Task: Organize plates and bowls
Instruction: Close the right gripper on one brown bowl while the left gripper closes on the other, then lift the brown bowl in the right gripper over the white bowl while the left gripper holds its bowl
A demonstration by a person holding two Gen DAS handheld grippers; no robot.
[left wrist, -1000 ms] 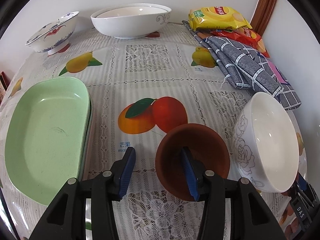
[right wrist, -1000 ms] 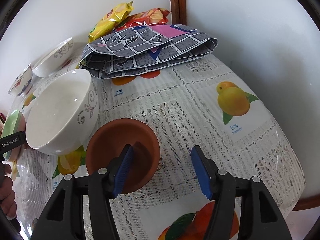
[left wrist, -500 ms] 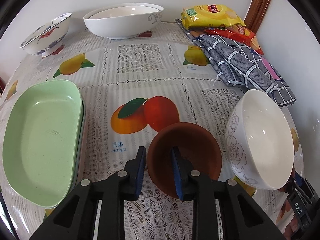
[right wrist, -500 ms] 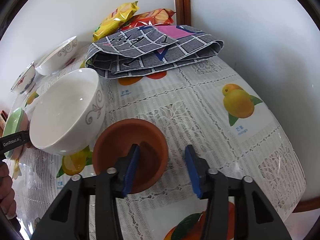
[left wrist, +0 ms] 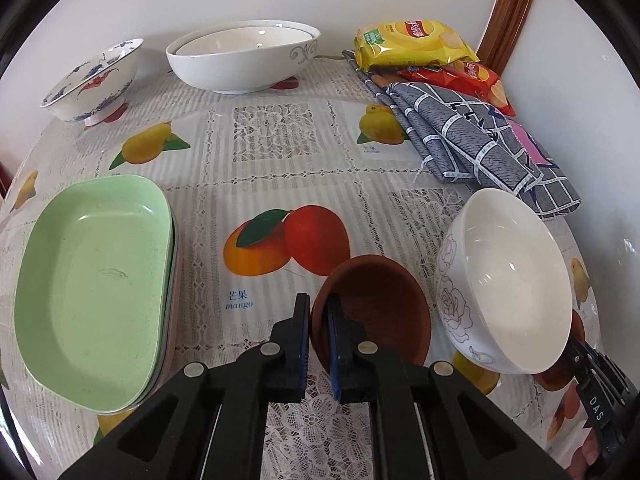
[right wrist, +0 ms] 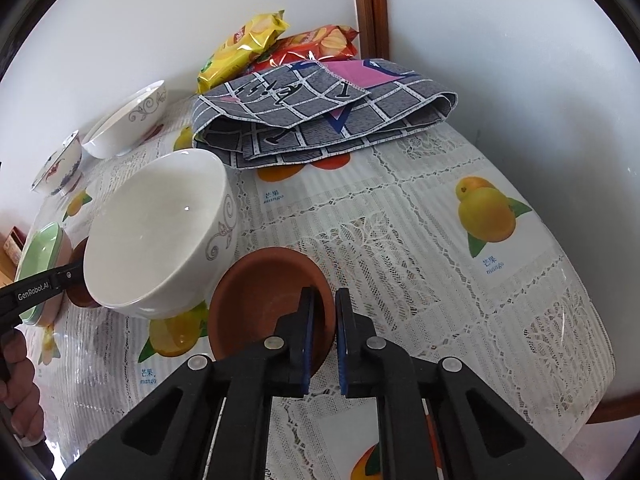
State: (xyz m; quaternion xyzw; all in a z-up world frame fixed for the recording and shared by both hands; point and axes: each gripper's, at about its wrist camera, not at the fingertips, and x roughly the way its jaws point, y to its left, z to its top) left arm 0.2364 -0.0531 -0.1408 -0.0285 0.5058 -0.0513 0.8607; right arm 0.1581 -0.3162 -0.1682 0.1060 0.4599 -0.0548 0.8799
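My left gripper (left wrist: 319, 322) is shut on the near rim of a small brown bowl (left wrist: 380, 312) on the tablecloth. My right gripper (right wrist: 323, 320) is shut on the near right rim of a second small brown bowl (right wrist: 264, 296). Between the two stands a white bowl with a grey flower pattern (left wrist: 508, 276); it shows in the right wrist view (right wrist: 156, 236) too. Stacked green oval plates (left wrist: 92, 280) lie at the left. A large white bowl pair (left wrist: 244, 56) and a blue-and-red patterned bowl (left wrist: 92, 80) stand at the back.
A folded grey checked cloth (left wrist: 472, 136) lies at the right back, with a yellow snack bag (left wrist: 412, 44) and a red one (left wrist: 468, 80) behind it. The wall (right wrist: 520, 80) runs close along the table's right side. The right gripper's body (left wrist: 600, 392) shows beside the white bowl.
Both grippers have closed from open onto the rims of their brown bowls. The left view has shifted slightly; the bowls stay on the table.
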